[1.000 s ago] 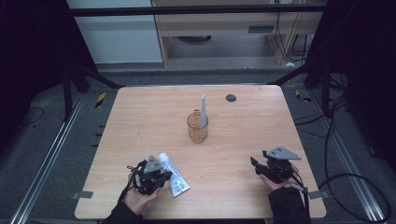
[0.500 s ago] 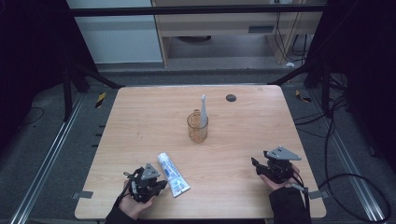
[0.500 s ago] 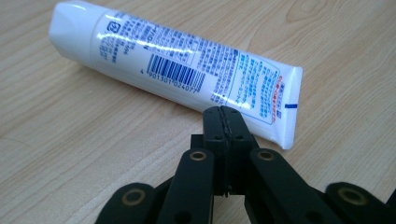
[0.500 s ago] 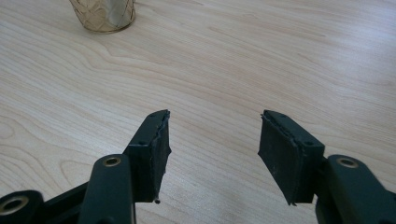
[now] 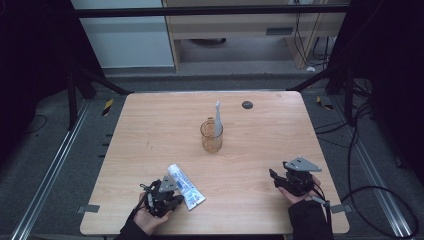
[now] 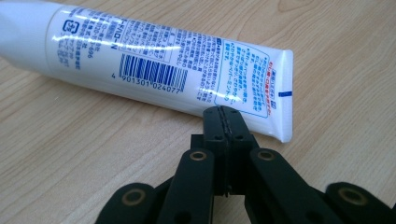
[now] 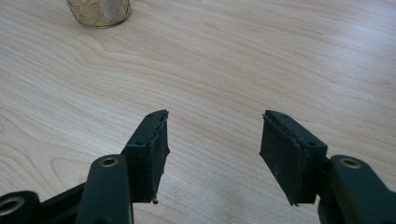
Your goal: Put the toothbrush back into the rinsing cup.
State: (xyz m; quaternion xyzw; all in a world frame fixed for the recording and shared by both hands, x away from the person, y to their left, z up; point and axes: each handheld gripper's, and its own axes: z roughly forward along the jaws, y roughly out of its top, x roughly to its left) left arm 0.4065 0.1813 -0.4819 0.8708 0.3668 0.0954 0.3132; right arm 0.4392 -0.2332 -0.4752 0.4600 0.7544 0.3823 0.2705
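Left gripper [image 5: 172,196] sits low at the near-left edge of the desk [image 5: 150,130], held in the person's left hand [image 5: 147,220], forearm coming in from the bottom. Its fingers [image 6: 219,126] are pressed together with no gap and nothing between them. In the left gripper view the tips sit just in front of the crimped end of the toothpaste tube [image 6: 163,70]; touching or just apart, cannot tell.

Right gripper [image 5: 275,179] rests at the near-right of the desk in the right hand [image 5: 300,195], grey three-cornered plate [image 5: 301,164] on top, pointing left. Its fingers [image 7: 152,144] are spread wide and empty over bare wood.

Amber glass cup [image 5: 211,136] stands upright near the desk centre with a white toothbrush [image 5: 218,119] standing in it, leaning on the rim. The cup's base shows at the top left of the right gripper view [image 7: 99,11]. Small dark round object [image 5: 247,104] lies at the far side, well apart from the cup.

Toothpaste tube [image 5: 185,186] lies flat, diagonal, at near-left, just beside the left gripper.

Versus a second ago: the left gripper was over the tube and has pulled back toward the near edge, so the tube lies free. Right gripper, cup and toothbrush unchanged.
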